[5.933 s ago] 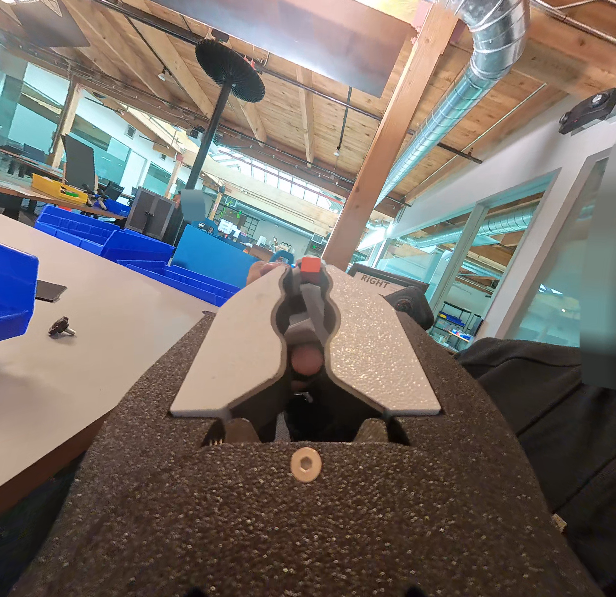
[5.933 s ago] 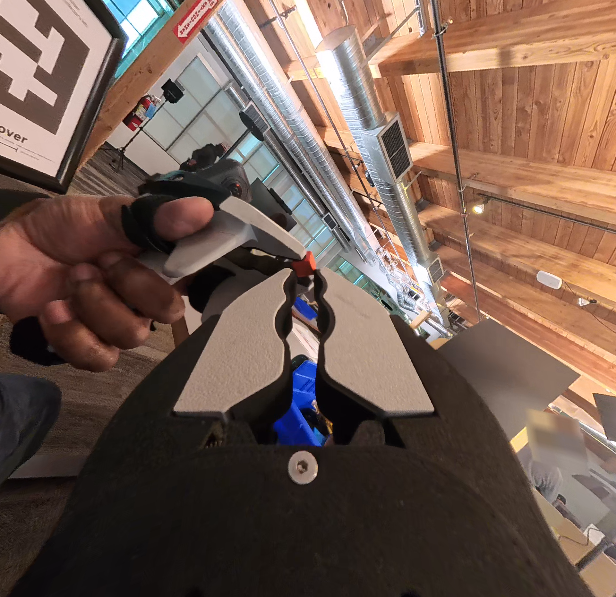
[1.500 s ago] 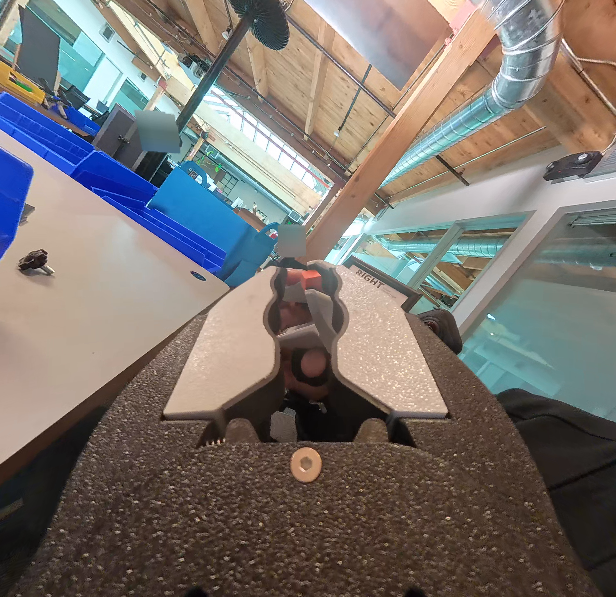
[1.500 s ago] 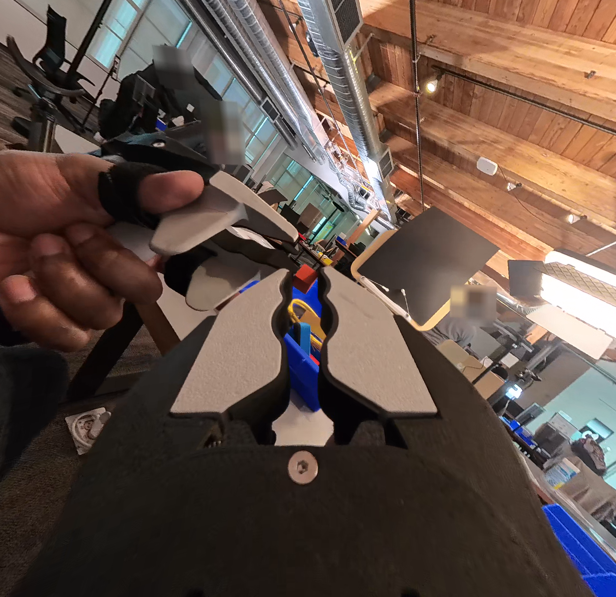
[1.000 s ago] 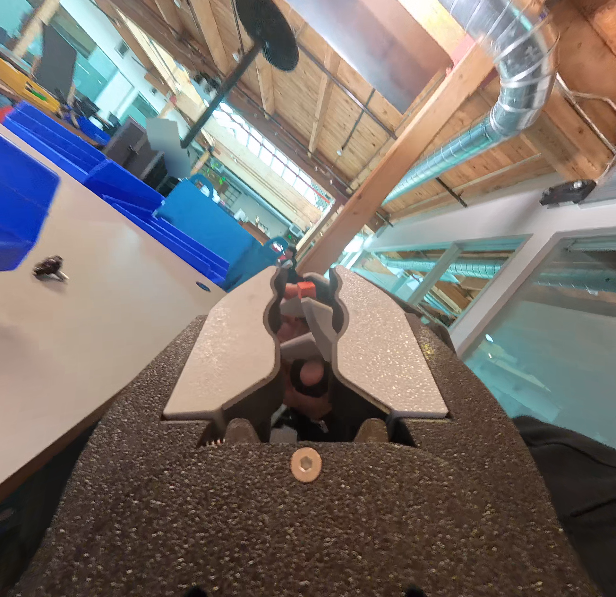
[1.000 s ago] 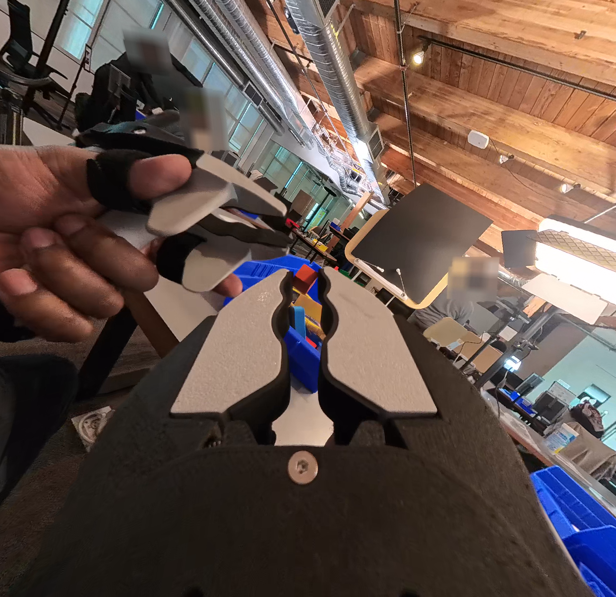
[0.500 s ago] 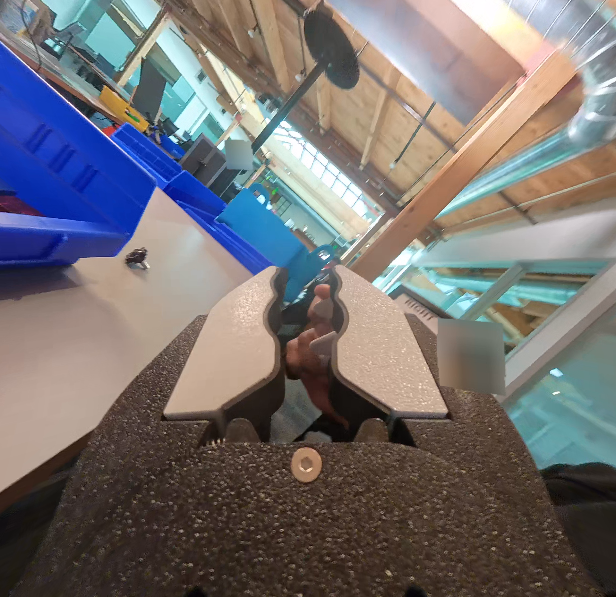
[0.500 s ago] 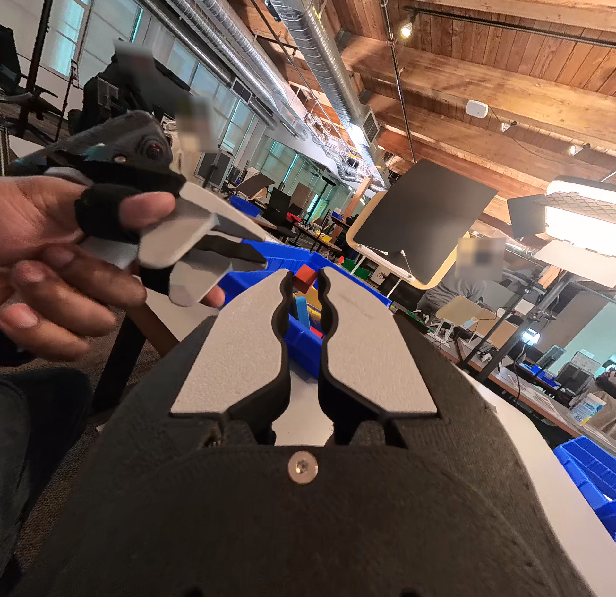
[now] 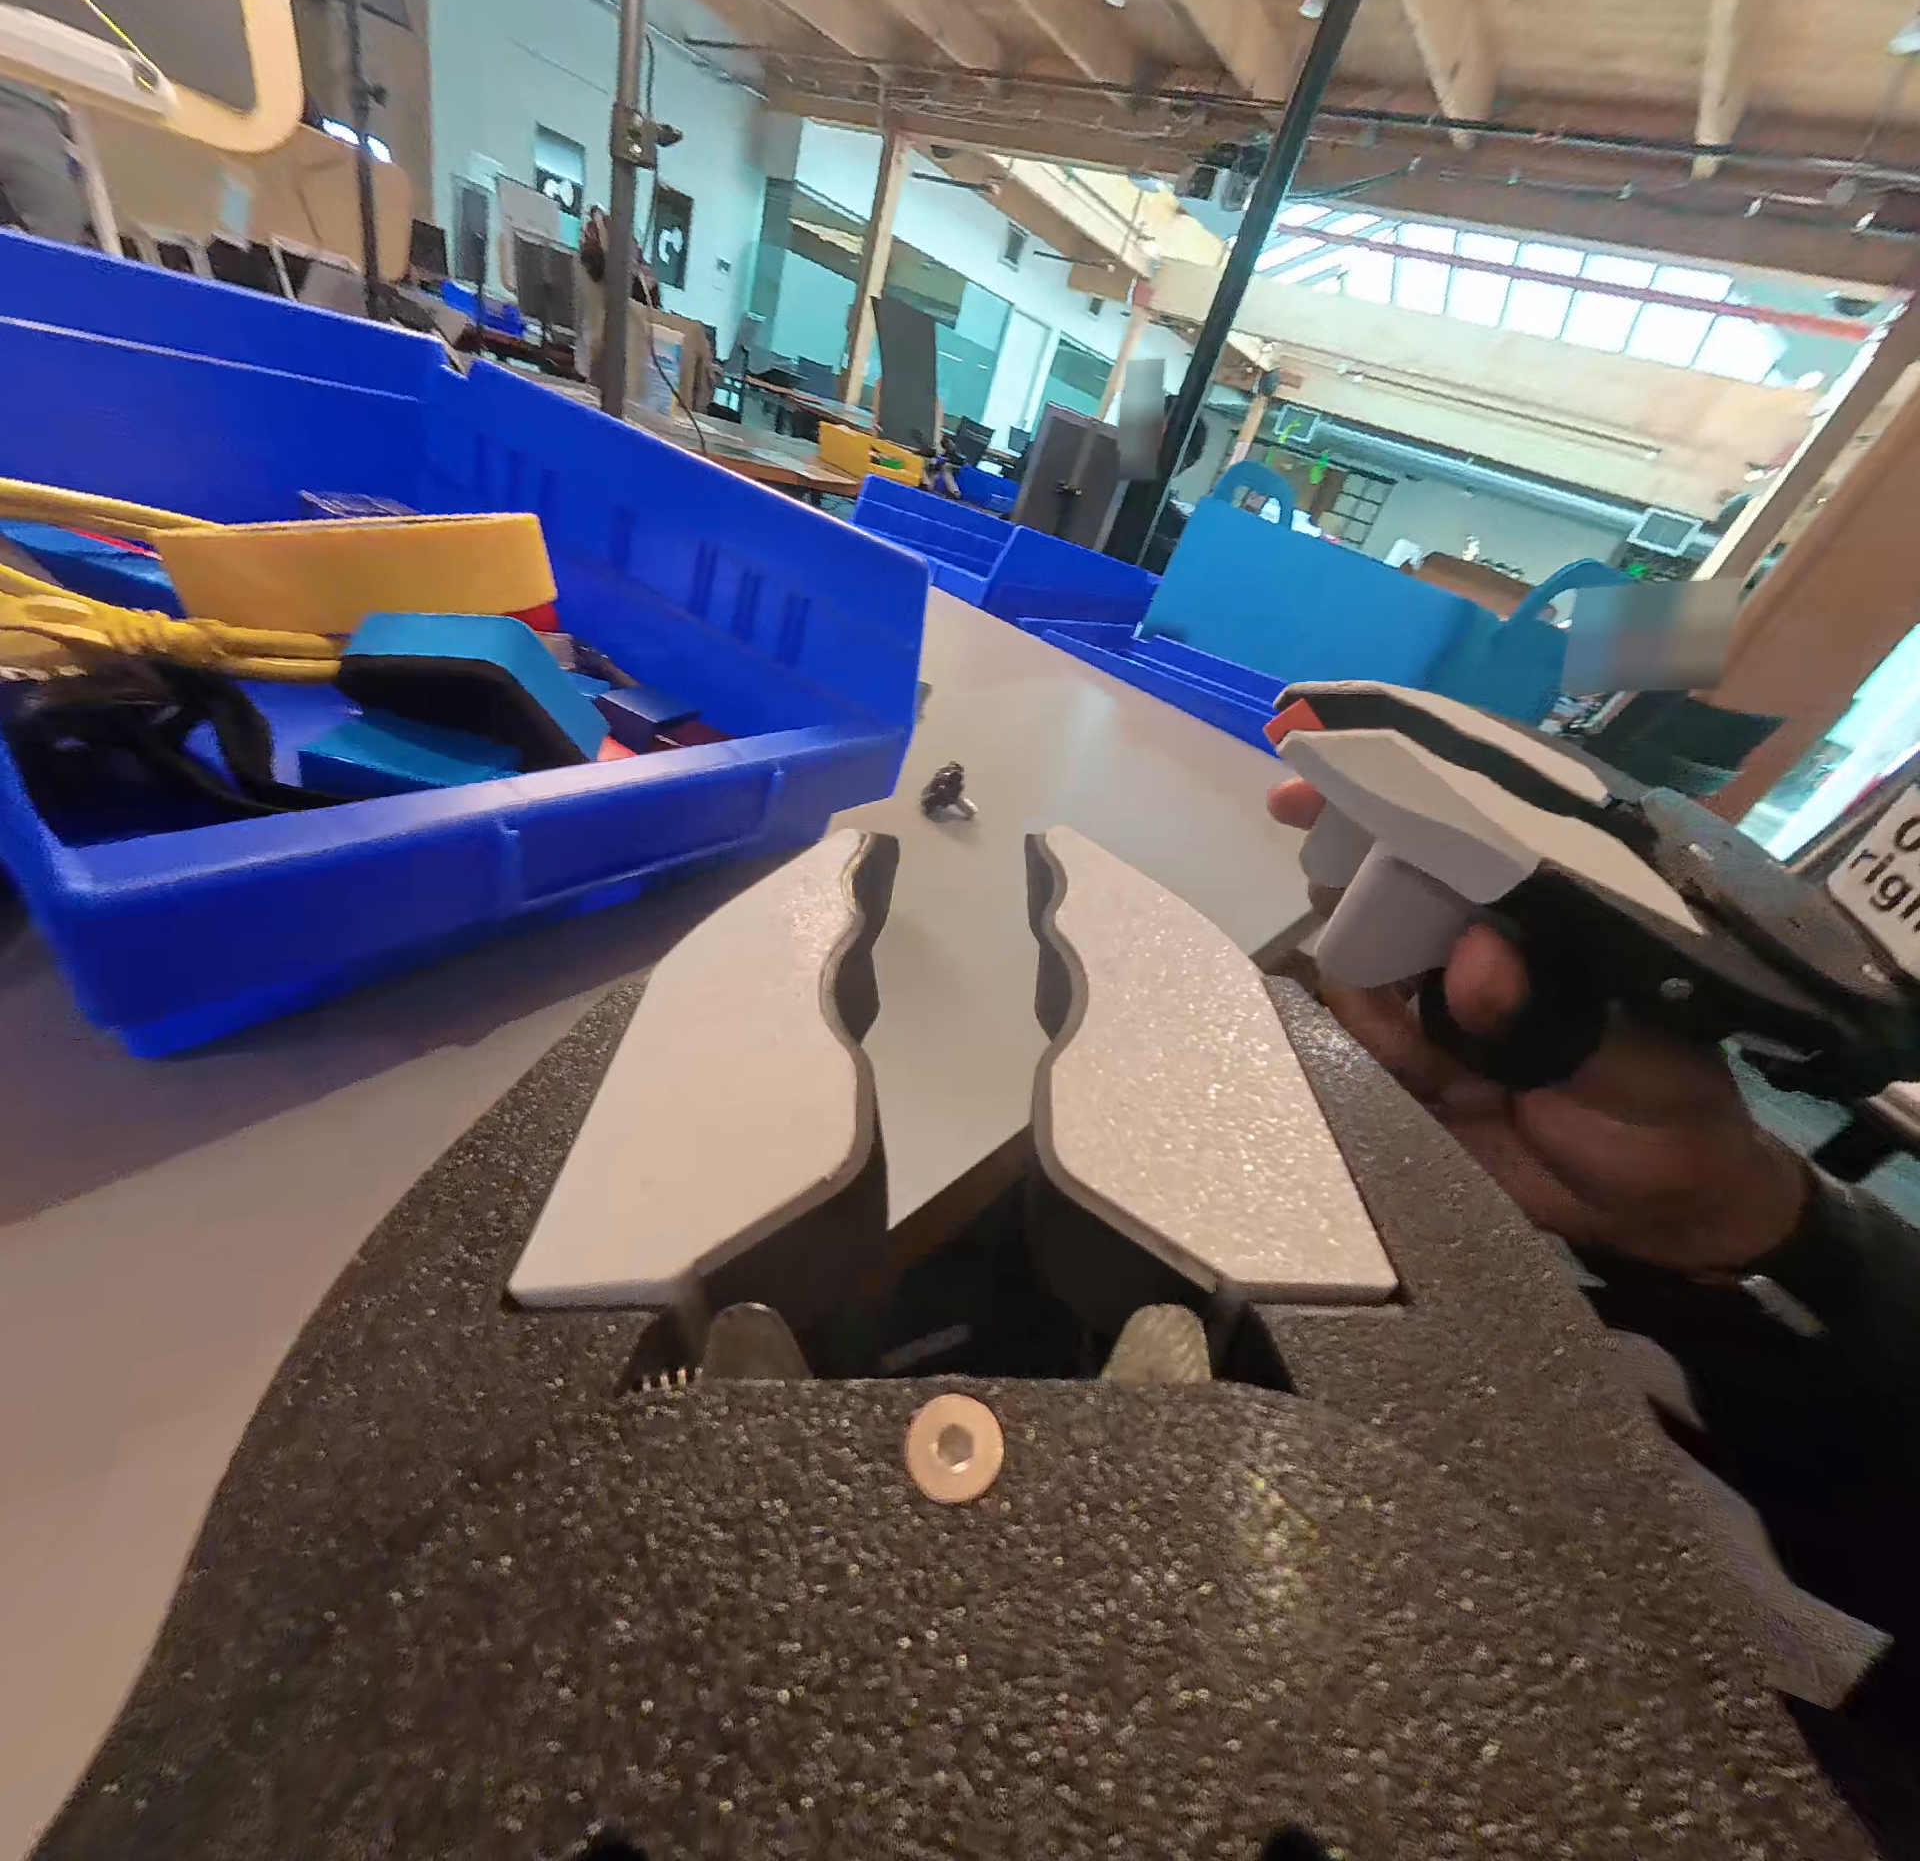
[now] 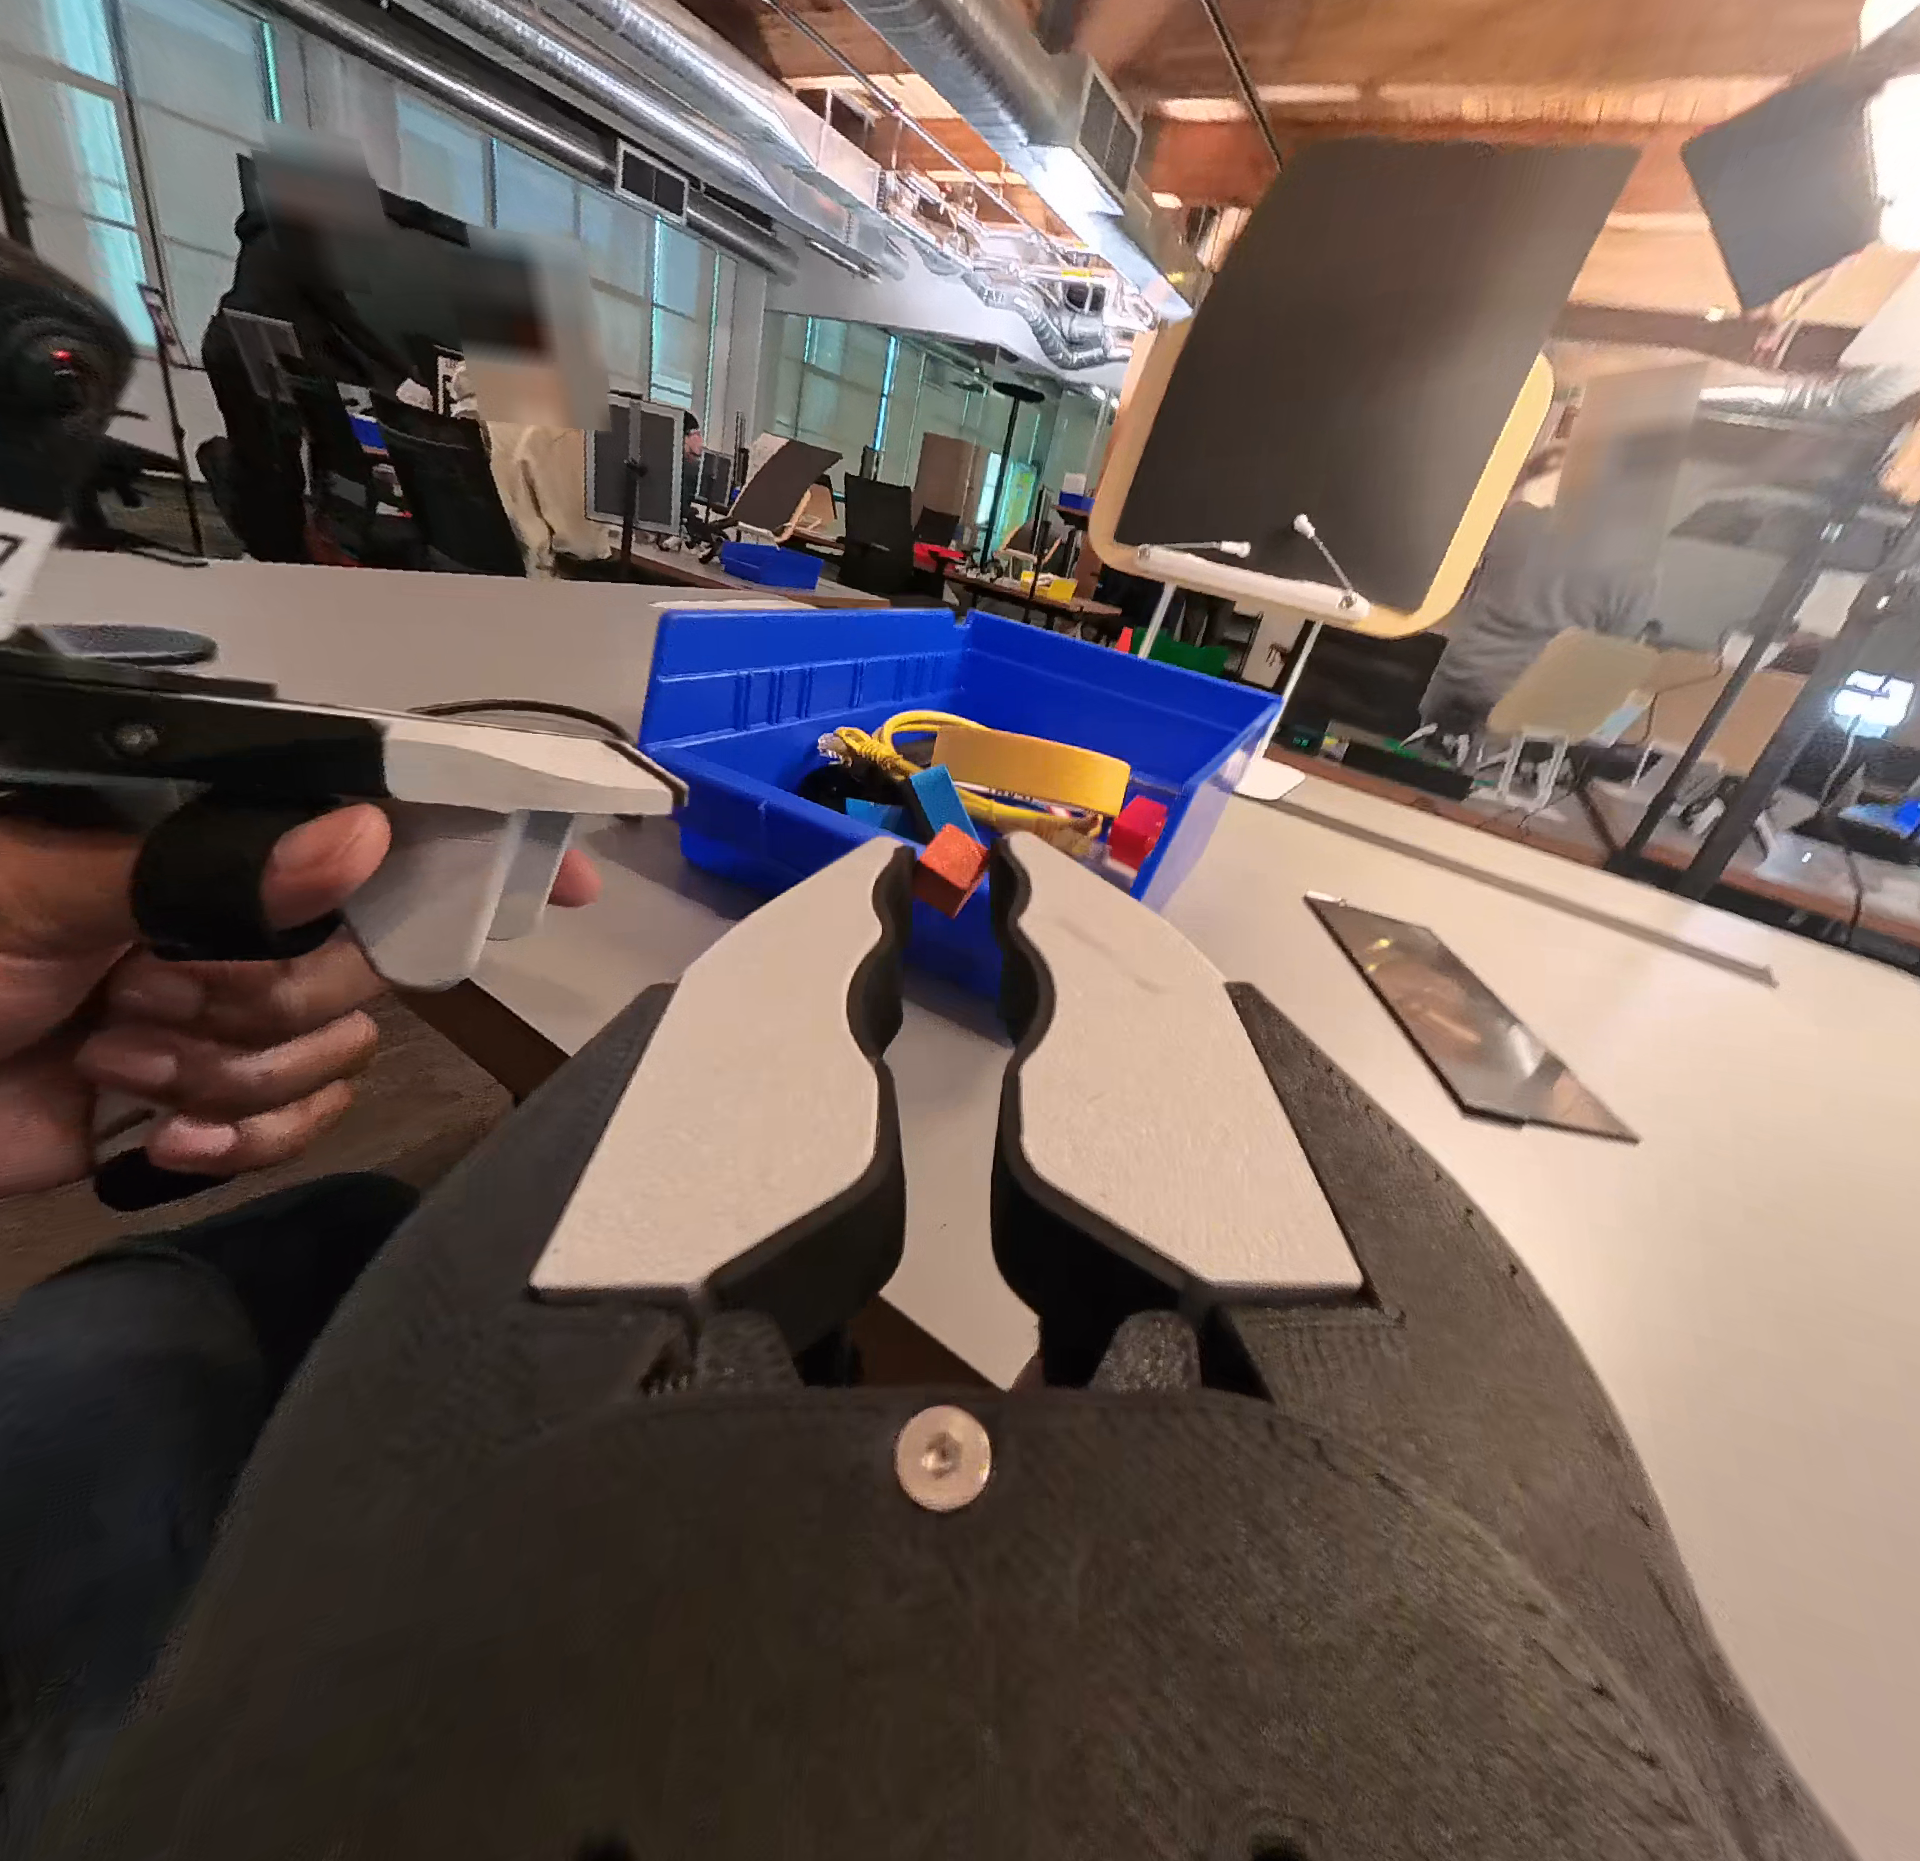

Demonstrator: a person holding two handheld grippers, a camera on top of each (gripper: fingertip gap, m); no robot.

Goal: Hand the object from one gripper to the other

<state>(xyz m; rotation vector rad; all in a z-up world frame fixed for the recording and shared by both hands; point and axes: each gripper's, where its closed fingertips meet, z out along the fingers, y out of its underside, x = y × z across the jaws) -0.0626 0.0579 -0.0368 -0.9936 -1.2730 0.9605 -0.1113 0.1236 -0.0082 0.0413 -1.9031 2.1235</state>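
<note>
A person is holding two hand-held grippers over a grey tabletop [image 10: 1558, 980]. The right gripper [image 10: 951, 855] is pinching a small red block [image 10: 949, 869] at the very tips of its jaws, which are closed onto it. The left gripper [image 9: 956, 855] is sitting beside it with jaws parted and nothing between them. A blue bin [image 10: 935, 668] of odds and ends is standing just beyond the block. The grip is looking shallow and the block tilted, so it could be twisting loose and dropping onto the tabletop or into the bin if the jaws are easing or jolting.
</note>
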